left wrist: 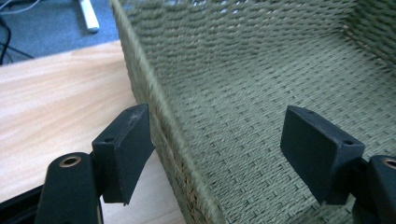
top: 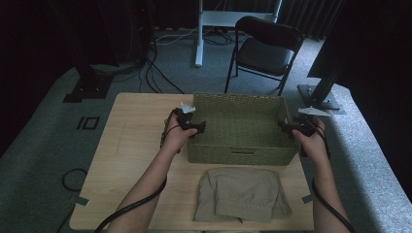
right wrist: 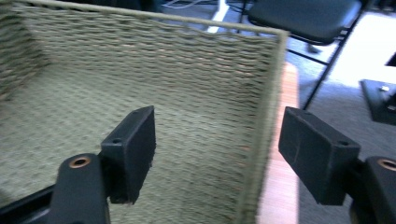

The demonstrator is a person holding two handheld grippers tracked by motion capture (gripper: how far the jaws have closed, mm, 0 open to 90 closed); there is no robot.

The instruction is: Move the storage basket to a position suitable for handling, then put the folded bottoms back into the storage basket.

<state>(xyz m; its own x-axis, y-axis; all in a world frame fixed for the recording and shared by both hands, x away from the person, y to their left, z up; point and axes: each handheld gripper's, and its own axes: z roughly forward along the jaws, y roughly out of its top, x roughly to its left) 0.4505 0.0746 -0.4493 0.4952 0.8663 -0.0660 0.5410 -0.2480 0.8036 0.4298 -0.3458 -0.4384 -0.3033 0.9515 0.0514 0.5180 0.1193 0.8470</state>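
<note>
Looking down from the high view, we see a light wooden table (top: pixel 131 145) with a green woven basket (top: pixel 241 121) standing at its far middle and a folded beige garment (top: pixel 241 193) lying flat just in front of it, near the table's front edge. At the left, our left hand (top: pixel 176 138) holds the left gripper (top: pixel 197 128) at the basket's left wall; in the left gripper view its jaws stand wide apart, one outside the wall over the bare wood and the other inside over the woven floor, with the rim (left wrist: pixel 159 107) running between them and neither pad pressing on it. At the right, our right hand (top: pixel 313 143) holds the right gripper (top: pixel 284 125) at the basket's right wall; in the right gripper view its jaws are likewise spread, straddling that wall's rim (right wrist: pixel 268 121), one inside and one outside. Beyond the table, a black folding chair (top: pixel 265 48) stands on the grey carpet.
</note>
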